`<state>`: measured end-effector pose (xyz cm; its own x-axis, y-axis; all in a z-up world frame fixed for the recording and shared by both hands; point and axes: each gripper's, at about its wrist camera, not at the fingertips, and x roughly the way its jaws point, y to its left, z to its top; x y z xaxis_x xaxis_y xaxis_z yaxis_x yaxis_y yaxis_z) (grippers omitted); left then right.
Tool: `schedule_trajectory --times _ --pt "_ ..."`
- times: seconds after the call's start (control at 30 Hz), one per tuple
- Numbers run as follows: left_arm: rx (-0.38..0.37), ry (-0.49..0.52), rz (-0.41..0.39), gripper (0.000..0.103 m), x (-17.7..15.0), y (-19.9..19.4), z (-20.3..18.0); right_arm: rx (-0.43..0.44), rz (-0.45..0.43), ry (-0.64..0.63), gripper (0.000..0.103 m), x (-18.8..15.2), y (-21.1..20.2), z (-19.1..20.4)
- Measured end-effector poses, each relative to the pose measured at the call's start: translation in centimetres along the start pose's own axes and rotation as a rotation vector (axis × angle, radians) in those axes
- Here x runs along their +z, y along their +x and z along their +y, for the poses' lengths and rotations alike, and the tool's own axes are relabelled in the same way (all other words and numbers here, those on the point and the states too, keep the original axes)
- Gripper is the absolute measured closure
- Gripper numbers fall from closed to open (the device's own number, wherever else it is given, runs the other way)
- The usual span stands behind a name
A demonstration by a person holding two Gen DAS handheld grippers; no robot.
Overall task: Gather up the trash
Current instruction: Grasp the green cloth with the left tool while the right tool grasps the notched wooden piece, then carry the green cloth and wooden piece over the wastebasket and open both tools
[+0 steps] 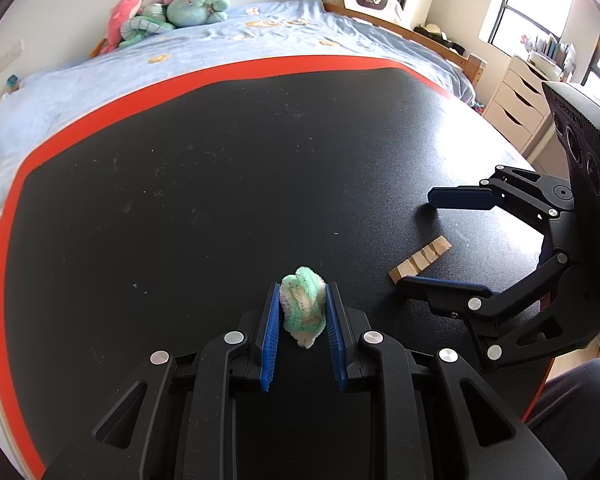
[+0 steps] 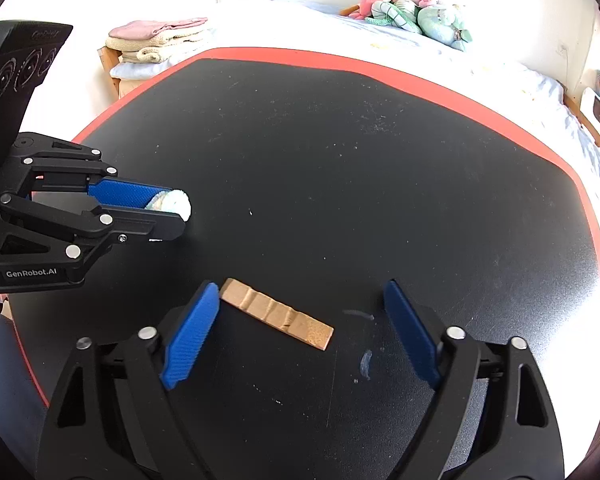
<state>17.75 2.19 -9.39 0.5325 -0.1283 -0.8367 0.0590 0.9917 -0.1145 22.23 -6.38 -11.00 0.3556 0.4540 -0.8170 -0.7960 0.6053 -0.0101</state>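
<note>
Between left hand-held gripper point(image 1: 303, 312) pads: crumpled wad point(image 1: 304, 306).

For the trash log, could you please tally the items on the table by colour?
Green-and-white: 1, the wad held in the left gripper.
Tan: 1, the wood strip between the open right gripper fingers.
Total: 2.
</note>
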Motion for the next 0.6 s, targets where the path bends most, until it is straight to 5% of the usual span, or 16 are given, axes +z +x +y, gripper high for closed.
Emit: schedule_trajectory --times 0.33,0.53,0.6 --pt "-0.014 -0.003 -0.004 0.081 0.0 -0.1 -0.2 0.017 0.012 -0.005 0.079 0.0 -0.6 0.1" --pt "-0.020 0.003 -0.006 0.081 -0.1 -0.3 -0.6 0.013 0.024 0.018 0.082 -0.5 -1.1 -0.2" --pt "-0.022 0.005 -0.007 0.081 -0.1 -0.4 -0.6 0.006 0.024 0.043 0.092 -0.6 -1.2 -0.5"
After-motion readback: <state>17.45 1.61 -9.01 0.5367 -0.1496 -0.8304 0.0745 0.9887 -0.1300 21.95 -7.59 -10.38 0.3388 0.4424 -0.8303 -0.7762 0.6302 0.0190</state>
